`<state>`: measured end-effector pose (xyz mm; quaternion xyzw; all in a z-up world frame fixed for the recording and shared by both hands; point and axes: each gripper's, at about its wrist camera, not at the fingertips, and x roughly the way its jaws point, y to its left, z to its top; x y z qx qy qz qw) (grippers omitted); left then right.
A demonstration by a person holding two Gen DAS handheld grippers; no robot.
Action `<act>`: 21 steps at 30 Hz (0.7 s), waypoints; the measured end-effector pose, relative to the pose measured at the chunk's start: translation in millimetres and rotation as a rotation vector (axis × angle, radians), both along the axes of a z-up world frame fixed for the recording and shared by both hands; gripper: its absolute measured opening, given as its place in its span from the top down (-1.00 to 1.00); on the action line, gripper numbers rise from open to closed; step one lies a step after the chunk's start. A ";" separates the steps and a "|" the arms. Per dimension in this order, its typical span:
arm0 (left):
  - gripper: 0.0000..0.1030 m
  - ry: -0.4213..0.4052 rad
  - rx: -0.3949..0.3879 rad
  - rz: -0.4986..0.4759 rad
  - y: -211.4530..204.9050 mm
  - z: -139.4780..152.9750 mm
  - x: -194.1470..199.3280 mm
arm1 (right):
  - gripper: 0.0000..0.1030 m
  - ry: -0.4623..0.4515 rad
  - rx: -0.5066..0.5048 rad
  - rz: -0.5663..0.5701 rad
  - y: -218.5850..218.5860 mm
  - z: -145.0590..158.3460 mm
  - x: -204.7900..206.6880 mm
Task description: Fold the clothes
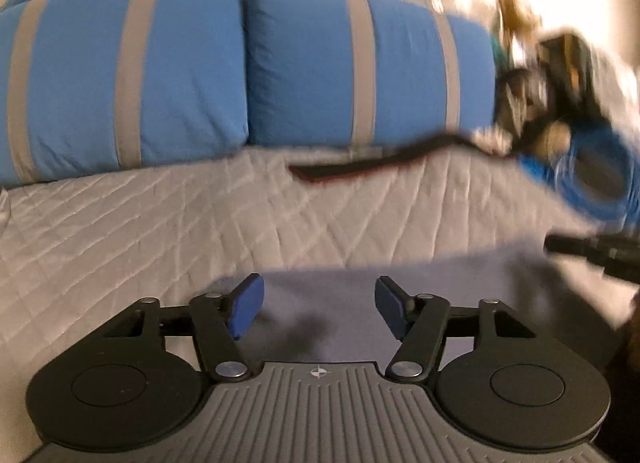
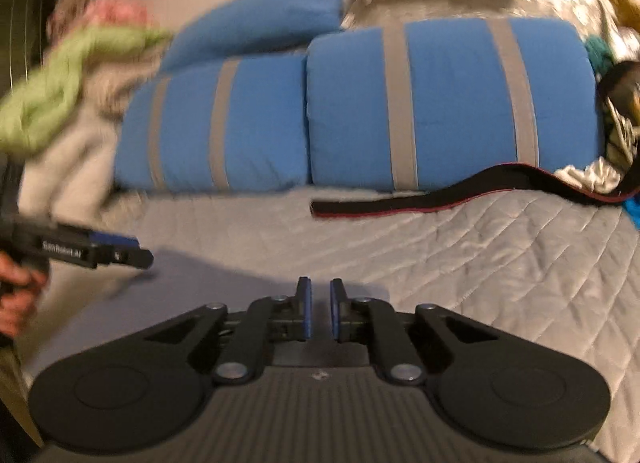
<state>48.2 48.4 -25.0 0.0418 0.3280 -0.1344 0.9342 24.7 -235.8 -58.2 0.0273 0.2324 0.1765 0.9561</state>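
- Left tool (image 1: 319,310): black linkage arms with blue pads; the jaws stand well apart with nothing between them, above the lavender cloth.
- Right tool (image 2: 319,311): same build; the pads are drawn nearly together with a narrow gap, and nothing shows between them.
- Lavender cloth (image 1: 400,295): the garment, a smooth, flat, pale purple sheet lying on the bed just ahead of both tools; its far edge runs straight across the quilt.
- Hand (image 2: 16,295): at the left margin of the right wrist view, gripping the handle of the left tool, which is seen side-on there.
- Quilt (image 2: 500,255): grey bed cover stitched in a diamond pattern, slightly wrinkled.
- Black strap (image 2: 420,199): a long, flat band with a red edge, lying on the quilt before the pillows and curving up to the right.
- Blue coil (image 1: 592,175): a ring-shaped blue item at the right, blurred.
- Pillows (image 2: 440,103): two plump blue cushions with grey stripes, side by side across the bed.
- Clothes pile (image 2: 60,103): green, pink and pale fabrics heaped loosely at the far left, blurred.
- Clutter (image 1: 552,75): dark and tan items beyond the strap's far end, too blurred to identify.
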 end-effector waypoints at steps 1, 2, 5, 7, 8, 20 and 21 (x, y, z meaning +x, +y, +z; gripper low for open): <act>0.06 0.030 0.014 0.018 -1.5 -5.6 3.4 | 0.76 0.024 -0.026 -0.012 3.2 -2.7 3.5; 0.10 0.058 0.018 0.043 -0.7 -10.3 7.4 | 0.58 0.043 -0.038 -0.029 3.7 -4.7 6.4; 0.18 0.109 0.020 0.114 4.5 -19.1 16.5 | 0.62 0.063 -0.031 -0.060 0.6 -7.0 10.6; 0.18 0.119 0.028 0.145 9.1 -21.0 18.8 | 0.64 0.060 -0.039 -0.078 0.1 -7.9 11.0; 0.18 0.123 0.027 0.159 11.4 -21.1 19.7 | 0.64 0.056 -0.046 -0.086 0.1 -8.6 10.6; 0.20 0.110 0.012 0.097 8.2 -4.2 -18.1 | 0.65 0.038 0.050 -0.030 -9.9 0.8 -15.1; 0.20 0.129 0.027 0.094 5.7 -7.7 -19.0 | 0.65 0.059 0.022 -0.034 -5.5 -1.5 -16.4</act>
